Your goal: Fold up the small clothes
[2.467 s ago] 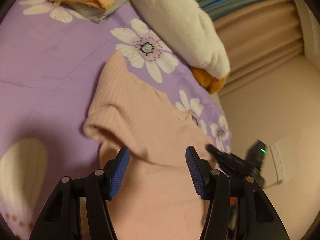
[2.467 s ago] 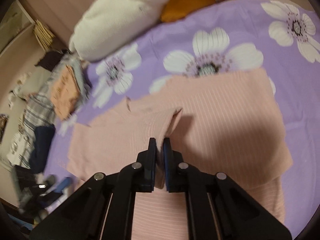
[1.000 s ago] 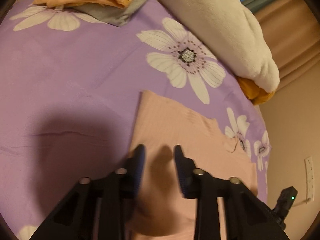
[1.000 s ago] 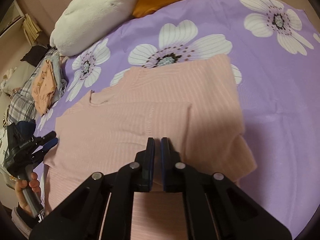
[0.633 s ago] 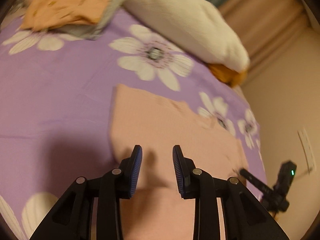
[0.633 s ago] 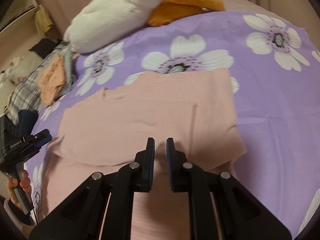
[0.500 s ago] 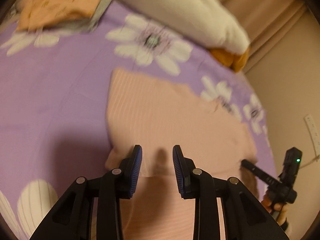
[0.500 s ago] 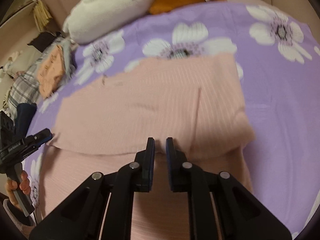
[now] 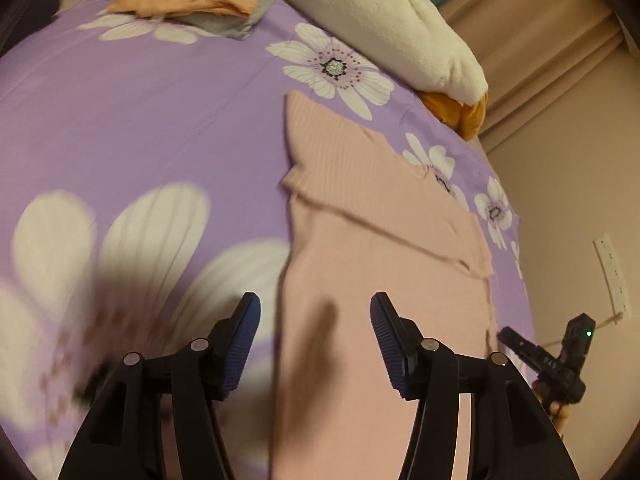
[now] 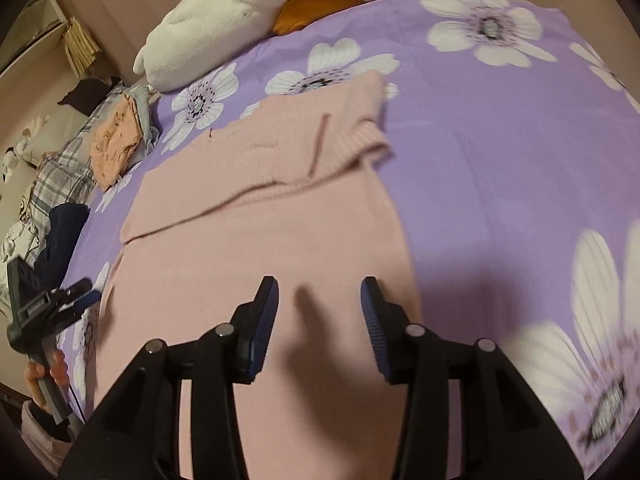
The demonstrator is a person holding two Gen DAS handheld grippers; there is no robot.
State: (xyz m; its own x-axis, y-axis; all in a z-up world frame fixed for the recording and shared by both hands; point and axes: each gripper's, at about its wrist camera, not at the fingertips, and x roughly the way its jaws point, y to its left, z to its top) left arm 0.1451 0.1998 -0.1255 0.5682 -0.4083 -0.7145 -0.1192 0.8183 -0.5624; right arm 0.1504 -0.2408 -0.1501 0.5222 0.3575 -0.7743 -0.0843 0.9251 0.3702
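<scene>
The pink top (image 9: 384, 288) runs off the bottom edge in both views. Motion blurs the nearest bedspread flowers (image 9: 120, 240). A pile of clothes (image 10: 48, 192) at the far left is too small to sort.

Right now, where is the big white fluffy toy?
The white plush toy lies at the far edge of the purple flowered bed cover, beyond the pink top, left of centre in the right wrist view.
</scene>
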